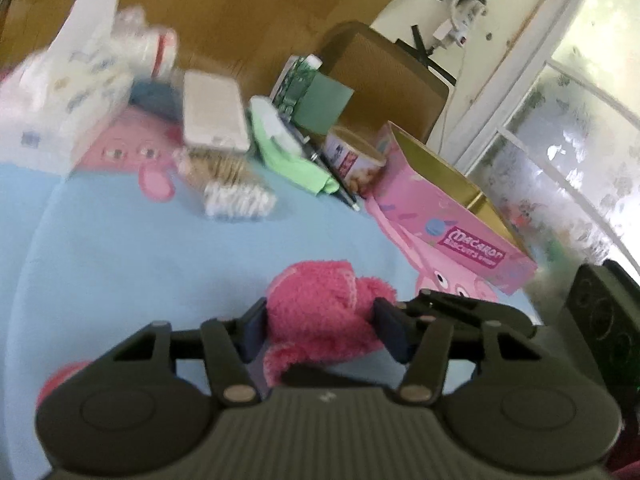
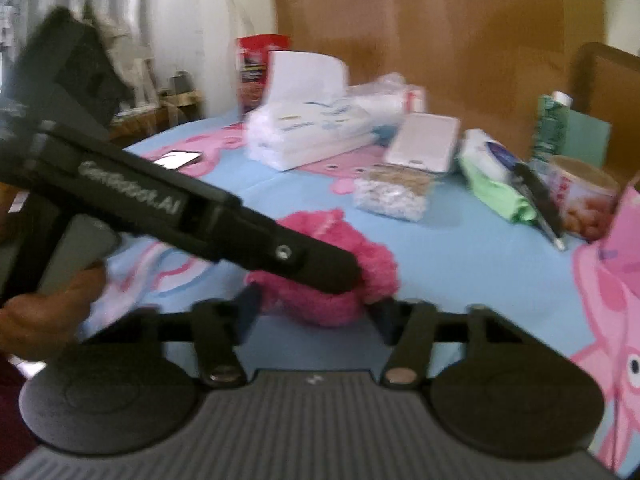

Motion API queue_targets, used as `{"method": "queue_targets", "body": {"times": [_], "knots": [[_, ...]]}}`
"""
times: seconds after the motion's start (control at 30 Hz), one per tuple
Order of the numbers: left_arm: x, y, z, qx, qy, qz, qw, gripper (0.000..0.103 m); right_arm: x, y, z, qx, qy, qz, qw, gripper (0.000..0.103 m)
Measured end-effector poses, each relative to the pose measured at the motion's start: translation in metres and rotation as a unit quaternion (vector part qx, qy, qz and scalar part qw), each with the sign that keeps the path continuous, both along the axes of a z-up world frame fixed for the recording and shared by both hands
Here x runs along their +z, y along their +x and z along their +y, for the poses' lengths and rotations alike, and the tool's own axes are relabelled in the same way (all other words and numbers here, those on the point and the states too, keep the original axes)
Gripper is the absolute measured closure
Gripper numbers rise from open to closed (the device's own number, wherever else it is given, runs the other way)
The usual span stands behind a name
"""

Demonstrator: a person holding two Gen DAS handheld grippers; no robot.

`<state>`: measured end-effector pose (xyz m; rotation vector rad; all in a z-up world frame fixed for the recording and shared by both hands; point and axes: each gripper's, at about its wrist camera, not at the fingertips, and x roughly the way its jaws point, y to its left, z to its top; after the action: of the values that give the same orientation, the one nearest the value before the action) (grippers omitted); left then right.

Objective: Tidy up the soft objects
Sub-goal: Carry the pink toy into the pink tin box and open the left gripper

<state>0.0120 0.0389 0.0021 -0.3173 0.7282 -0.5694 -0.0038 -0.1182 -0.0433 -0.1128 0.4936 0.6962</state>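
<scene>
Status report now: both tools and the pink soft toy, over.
Left tool around pink soft toy, fingers wide, grip unclear. Right tool open, just behind toy. Left tool crosses the right tool's view. Pink box nearby.

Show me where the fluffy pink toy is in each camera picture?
Left wrist: fluffy pink toy low in the middle, between the left gripper fingers.
Right wrist: centre, partly behind the left gripper.
Shared landmark: green wipes pack behind it on the blue cloth.
</scene>
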Motion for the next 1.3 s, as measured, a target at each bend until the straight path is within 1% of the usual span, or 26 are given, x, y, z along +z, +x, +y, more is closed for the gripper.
{"method": "queue_targets", "body": {"times": [0.03,0.1,0.2,0.33,0.4,0.47,0.5,0.53,0.57,0.6,0.63,0.67,0.7,0.77,0.83,0.87,0.9,0.93,0.97,1.03,1.07,1.1,1.13,1.17,1.23,1.3], "knots": [[0.005,0.002,-0.005,-0.005,0.005,-0.008,0.9999,0.049,0.001,0.001,-0.006,-0.008,0.013,-0.002,1.000,0.051],[0.018,0.010,-0.018,-0.024,0.002,-0.023,0.9995,0.049,0.006,0.003,-0.024,-0.032,0.045,-0.010,0.998,0.051],[0.036,0.031,-0.053,-0.060,-0.003,-0.044,0.9973,0.048,0.016,0.002,-0.053,-0.086,0.071,-0.043,0.993,0.051],[0.058,0.063,-0.121,-0.112,0.010,-0.082,0.9903,0.048,0.031,0.005,-0.096,-0.171,0.061,-0.097,0.979,0.051],[0.064,0.081,-0.156,-0.132,0.010,-0.087,0.9874,0.048,0.036,0.011,-0.122,-0.211,0.054,-0.113,0.969,0.051],[0.068,0.099,-0.187,-0.143,0.011,-0.085,0.9860,0.046,0.038,0.021,-0.149,-0.248,0.053,-0.114,0.961,0.051],[0.068,0.109,-0.203,-0.145,0.012,-0.084,0.9859,0.044,0.040,0.028,-0.161,-0.264,0.054,-0.110,0.957,0.051],[0.069,0.117,-0.216,-0.142,0.016,-0.083,0.9863,0.038,0.041,0.035,-0.173,-0.280,0.053,-0.107,0.953,0.049],[0.068,0.125,-0.229,-0.132,0.025,-0.085,0.9872,0.033,0.041,0.044,-0.183,-0.297,0.047,-0.103,0.948,0.047],[0.068,0.128,-0.237,-0.123,0.034,-0.089,0.9878,0.033,0.040,0.054,-0.192,-0.319,0.036,-0.100,0.942,0.044],[0.067,0.131,-0.241,-0.115,0.043,-0.092,0.9882,0.033,0.039,0.064,-0.201,-0.342,0.026,-0.094,0.935,0.038],[0.065,0.133,-0.240,-0.105,0.048,-0.091,0.9891,0.033,0.038,0.071,-0.209,-0.365,0.020,-0.086,0.927,0.037],[0.064,0.131,-0.232,-0.097,0.045,-0.089,0.9903,0.033,0.037,0.074,-0.219,-0.384,0.023,-0.078,0.920,0.037],[0.062,0.123,-0.208,-0.092,0.031,-0.095,0.9908,0.033,0.033,0.069,-0.233,-0.400,0.059,-0.076,0.911,0.037],[0.059,0.110,-0.172,-0.072,0.031,-0.111,0.9907,0.031,0.034,0.051,-0.237,-0.396,0.095,-0.092,0.909,0.037],[0.056,0.103,-0.152,-0.059,0.032,-0.115,0.9910,0.031,0.035,0.044,-0.233,-0.383,0.106,-0.102,0.912,0.037],[0.051,0.097,-0.133,-0.047,0.034,-0.114,0.9918,0.031,0.038,0.041,-0.225,-0.358,0.111,-0.112,0.920,0.037],[0.045,0.092,-0.115,-0.037,0.036,-0.110,0.9926,0.031,0.039,0.036,-0.216,-0.325,0.109,-0.119,0.932,0.037],[0.039,0.087,-0.099,-0.025,0.042,-0.104,0.9933,0.031,0.040,0.034,-0.203,-0.281,0.100,-0.119,0.947,0.037],[0.027,0.077,-0.073,-0.004,0.057,-0.093,0.9940,0.032,0.040,0.039,-0.175,-0.198,0.078,-0.095,0.972,0.038],[0.020,0.072,-0.063,0.004,0.062,-0.087,0.9943,0.032,0.040,0.046,-0.163,-0.169,0.068,-0.082,0.980,0.039],[0.015,0.067,-0.054,0.010,0.063,-0.080,0.9947,0.032,0.039,0.051,-0.150,-0.147,0.056,-0.070,0.985,0.041],[0.011,0.063,-0.047,0.016,0.060,-0.076,0.9952,0.032,0.036,0.057,-0.136,-0.133,0.041,-0.061,0.988,0.047],[0.008,0.059,-0.039,0.020,0.055,-0.072,0.9957,0.032,0.032,0.068,-0.123,-0.124,0.020,-0.056,0.990,0.050],[0.004,0.052,-0.026,0.029,0.043,-0.068,0.9963,0.032,0.026,0.089,-0.105,-0.127,-0.014,-0.045,0.991,0.053],[0.003,0.050,-0.019,0.032,0.035,-0.064,0.9968,0.032,0.020,0.105,-0.094,-0.140,-0.033,-0.030,0.989,0.053]]}}
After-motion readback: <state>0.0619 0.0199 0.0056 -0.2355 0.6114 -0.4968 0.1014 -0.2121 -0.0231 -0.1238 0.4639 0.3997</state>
